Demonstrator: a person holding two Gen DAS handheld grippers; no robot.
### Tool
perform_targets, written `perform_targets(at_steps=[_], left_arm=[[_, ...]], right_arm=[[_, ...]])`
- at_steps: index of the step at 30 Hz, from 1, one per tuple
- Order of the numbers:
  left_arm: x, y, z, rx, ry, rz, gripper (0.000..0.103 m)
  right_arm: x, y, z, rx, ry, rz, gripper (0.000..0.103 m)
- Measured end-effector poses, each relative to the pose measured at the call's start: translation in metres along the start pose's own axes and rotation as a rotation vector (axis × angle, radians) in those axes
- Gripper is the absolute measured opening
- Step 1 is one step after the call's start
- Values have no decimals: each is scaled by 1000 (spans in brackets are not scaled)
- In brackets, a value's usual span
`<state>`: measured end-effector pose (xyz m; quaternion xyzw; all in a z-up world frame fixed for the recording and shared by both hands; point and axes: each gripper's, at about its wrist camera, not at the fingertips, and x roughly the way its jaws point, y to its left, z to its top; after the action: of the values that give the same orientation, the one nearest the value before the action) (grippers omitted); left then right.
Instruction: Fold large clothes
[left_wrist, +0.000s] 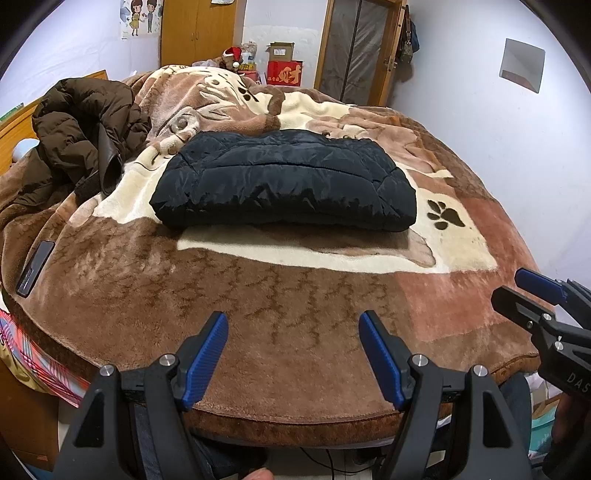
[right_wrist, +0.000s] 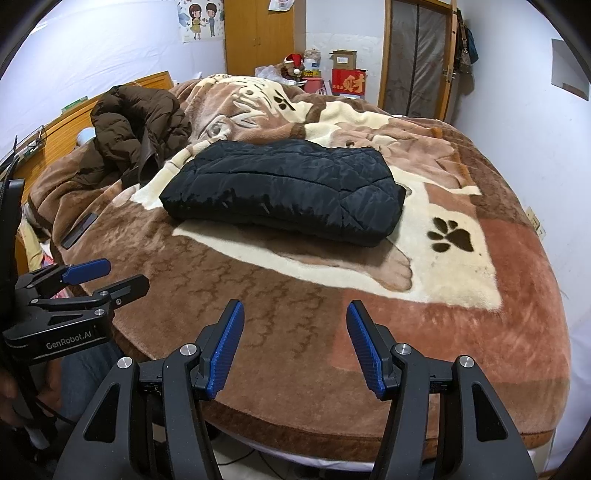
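Presently I logged the bed as one item: a brown, cream and pink plush blanket (left_wrist: 295, 295) with paw-print patches, spread over the whole top, its near hem running just under my two grippers.

Folded black jacket (left_wrist: 284, 181): lay flat as a compact rectangle mid-bed, on a cream panel of the blanket. Its near edge was well apart from both grippers, with a broad bare strip of blanket between. Its right edge stopped near a paw print (left_wrist: 445, 214); from there open blanket ran to the bed's right side by the white wall.

Brown puffer coat (left_wrist: 81, 133): heaped unfolded at the far left of the bed, close beside the black jacket's far left corner; whether they touched I could not tell.

Dark flat phone-like slab (left_wrist: 35, 267): lay on the blanket near the left edge, apart from both garments.

Far end: cardboard boxes (right_wrist: 345, 72) and clutter stood beyond the bed, a wooden wardrobe (right_wrist: 258, 37) behind them.

Left gripper (left_wrist: 293, 354): fingers stood widely parted over the near hem, blue pads (left_wrist: 207, 360) facing each other, nothing between them, touching nothing I could see.

Right gripper (right_wrist: 295, 345): parted somewhat less, likewise empty, over the same near strip. In its view the left gripper sat just to the left, both side by side at the bed's near edge.
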<state>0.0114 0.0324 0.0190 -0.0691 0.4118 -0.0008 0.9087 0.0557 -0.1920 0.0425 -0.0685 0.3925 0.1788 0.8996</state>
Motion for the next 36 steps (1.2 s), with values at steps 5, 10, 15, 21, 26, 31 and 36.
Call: perform_targets(at_steps=[5, 10, 15, 21, 26, 31, 36], left_arm=[[0, -1, 0, 1, 1, 1, 75], [0, -2, 0, 2, 1, 2, 75], [0, -2, -2, 3, 6, 1, 75], [2, -1, -1, 10, 12, 8, 75], [5, 0, 0, 14, 17, 26, 75], [8, -2, -1, 16, 24, 28, 75], [10, 0, -2, 17, 15, 35, 75]], right_arm=[[0, 1, -1, -2, 0, -1, 58], [0, 1, 0, -2, 0, -2, 58], [0, 1, 0, -1, 2, -3, 58], [0, 1, 1, -1, 1, -3, 58], [2, 4, -3, -5, 6, -2, 58], [5, 5, -6, -10, 12, 1, 58], [8, 0, -5, -9, 19, 2, 58]])
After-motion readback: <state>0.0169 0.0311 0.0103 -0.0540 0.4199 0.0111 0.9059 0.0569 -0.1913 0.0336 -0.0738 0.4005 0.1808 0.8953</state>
